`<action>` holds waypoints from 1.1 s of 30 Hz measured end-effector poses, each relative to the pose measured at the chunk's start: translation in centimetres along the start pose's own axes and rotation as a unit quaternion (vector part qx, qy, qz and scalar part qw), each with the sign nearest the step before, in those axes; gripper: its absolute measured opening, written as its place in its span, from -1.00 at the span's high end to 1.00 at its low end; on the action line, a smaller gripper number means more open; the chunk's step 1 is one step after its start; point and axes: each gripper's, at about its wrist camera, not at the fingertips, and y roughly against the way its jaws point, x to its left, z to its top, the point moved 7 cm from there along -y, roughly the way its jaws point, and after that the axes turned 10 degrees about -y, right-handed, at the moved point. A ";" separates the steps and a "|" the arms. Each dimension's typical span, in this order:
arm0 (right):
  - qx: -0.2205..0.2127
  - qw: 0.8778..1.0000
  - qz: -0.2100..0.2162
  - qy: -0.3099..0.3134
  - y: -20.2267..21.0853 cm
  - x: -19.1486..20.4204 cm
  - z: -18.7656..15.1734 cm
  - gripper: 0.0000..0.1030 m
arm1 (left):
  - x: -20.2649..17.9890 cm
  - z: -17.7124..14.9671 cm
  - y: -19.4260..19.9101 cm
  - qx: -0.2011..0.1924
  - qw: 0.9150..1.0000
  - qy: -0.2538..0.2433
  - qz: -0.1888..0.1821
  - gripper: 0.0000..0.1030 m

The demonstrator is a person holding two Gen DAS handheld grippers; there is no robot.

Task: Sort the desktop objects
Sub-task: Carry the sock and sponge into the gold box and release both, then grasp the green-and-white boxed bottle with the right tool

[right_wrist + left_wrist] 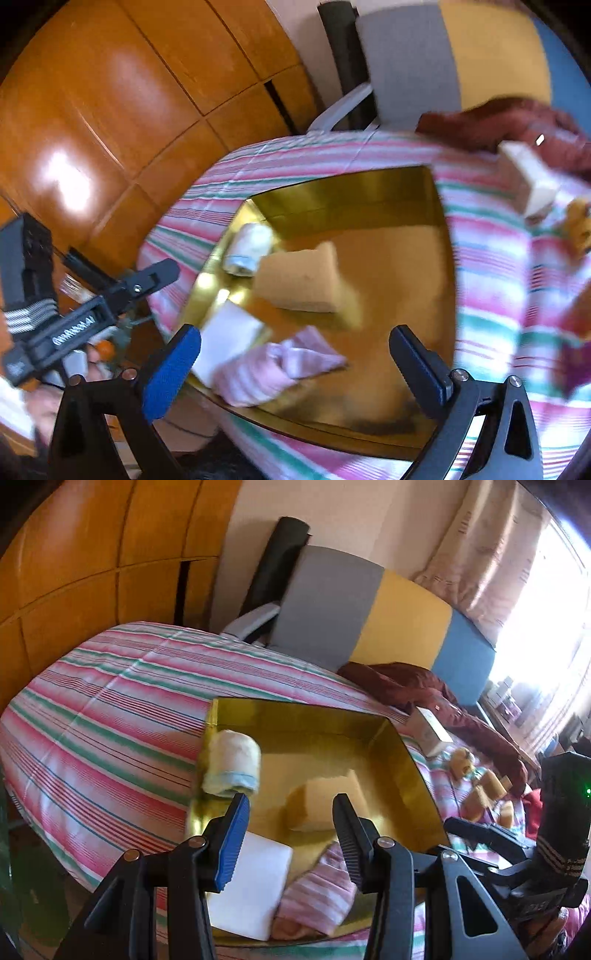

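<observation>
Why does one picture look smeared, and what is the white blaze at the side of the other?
Right wrist view: motion blur smears the striped cloth and gold tray. Left wrist view: sharper, but the window is blown out white at right; the fisheye lens bends the wooden cupboard.

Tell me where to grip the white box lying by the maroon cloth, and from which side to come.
Judging by its pose, grip the white box across its two long side faces, near the middle, coming from above. It lies flat on the striped cover, long and narrow, with the maroon cloth crowding its far side.
</observation>
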 end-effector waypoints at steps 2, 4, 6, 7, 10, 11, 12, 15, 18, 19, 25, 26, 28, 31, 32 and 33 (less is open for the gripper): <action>-0.010 0.999 -0.029 0.017 0.8 -0.7 -0.1 -0.99 | -0.9 -0.1 0.0 -0.002 1.000 -0.008 -0.006 0.08; -0.024 0.997 -0.065 0.034 1.4 -1.6 0.0 -0.99 | -2.1 0.0 0.1 -0.006 1.000 -0.021 -0.012 0.08; -0.036 0.994 -0.095 0.039 2.3 -2.9 0.1 -0.99 | -3.2 0.0 0.1 -0.008 0.999 -0.031 -0.024 0.08; -0.040 0.993 -0.106 0.038 2.8 -3.6 0.2 -0.99 | -4.0 0.0 0.1 -0.007 0.999 -0.039 -0.030 0.08; -0.052 0.990 -0.128 0.026 3.9 -6.0 0.4 -0.99 | -5.9 -0.2 0.1 -0.005 0.997 -0.063 -0.046 0.08; -0.055 0.989 -0.136 0.017 4.4 -7.0 0.6 -0.99 | -6.5 -0.3 0.0 -0.003 0.996 -0.070 -0.050 0.08; -0.056 0.988 -0.143 0.010 4.8 -7.8 0.7 -0.99 | -7.2 -0.3 0.0 -0.002 0.995 -0.077 -0.057 0.08; -0.060 0.986 -0.157 -0.009 6.2 -10.5 0.9 -0.99 | -9.3 -0.5 -0.2 0.004 0.993 -0.093 -0.077 0.08; -0.061 0.983 -0.170 -0.043 8.3 -13.7 1.0 -0.99 | -11.8 -0.7 -0.5 0.010 0.989 -0.113 -0.094 0.08; -0.064 0.981 -0.176 -0.057 9.0 -14.8 1.2 -0.99 | -12.5 -0.7 -0.6 0.012 0.988 -0.118 -0.101 0.08; -0.095 0.963 -0.196 -0.161 14.7 -22.7 1.7 -0.99 | -18.1 -1.2 -1.4 0.026 0.977 -0.152 -0.147 0.08; -0.102 0.958 -0.200 -0.181 15.8 -24.1 1.8 -0.99 | -19.0 -1.3 -1.5 0.028 0.974 -0.161 -0.154 0.08; -0.120 0.947 -0.204 -0.217 17.7 -26.7 2.0 -0.99 | -20.9 -1.5 -1.7 0.031 0.969 -0.179 -0.165 0.08; -0.150 0.928 -0.213 -0.267 20.5 -30.6 2.5 -0.99 | -23.3 -2.1 -2.2 0.041 0.962 -0.198 -0.182 0.08; -0.156 0.921 -0.214 -0.285 21.0 -31.7 2.6 -0.99 | -24.0 -2.3 -2.4 0.044 0.960 -0.203 -0.187 0.08; -0.162 0.912 -0.212 -0.311 21.6 -33.3 2.7 -0.99 | -24.6 -2.5 -2.7 0.048 0.958 -0.208 -0.191 0.08</action>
